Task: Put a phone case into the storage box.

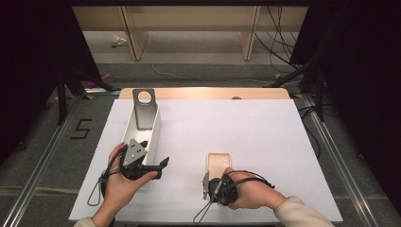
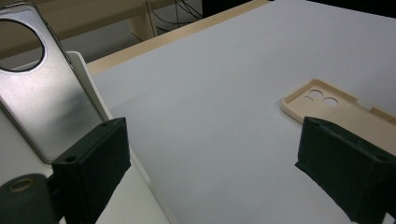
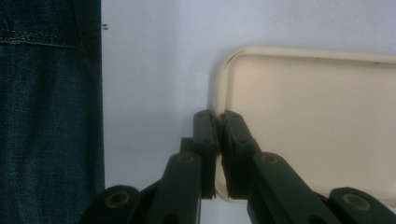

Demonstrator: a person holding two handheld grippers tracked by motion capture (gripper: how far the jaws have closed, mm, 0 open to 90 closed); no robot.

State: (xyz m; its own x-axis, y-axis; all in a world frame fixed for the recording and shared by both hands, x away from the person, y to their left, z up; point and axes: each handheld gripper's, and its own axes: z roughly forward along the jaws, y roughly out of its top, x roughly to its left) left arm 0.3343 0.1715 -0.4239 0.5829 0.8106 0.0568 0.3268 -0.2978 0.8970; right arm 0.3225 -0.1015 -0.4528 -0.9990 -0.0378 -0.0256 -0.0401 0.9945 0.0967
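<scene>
R gripper (image 3: 218, 122) clamped on beige phone case (image 3: 317, 121) rim near table (image 1: 265, 127) front edge, L gripper (image 2: 212, 154) jaws apart, wide bare sheet btwn case & white tray (image 1: 156, 130)

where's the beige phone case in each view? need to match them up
High view: beige phone case lies low and right of centre on the white sheet, just above the right tool.
Left gripper view: at the right edge, camera holes toward the top, partly behind the right-hand jaw.
Right gripper view: right half of the picture, its left rim pinched between the shut jaws.
Shared landmark: the white sheet under the case.
</scene>
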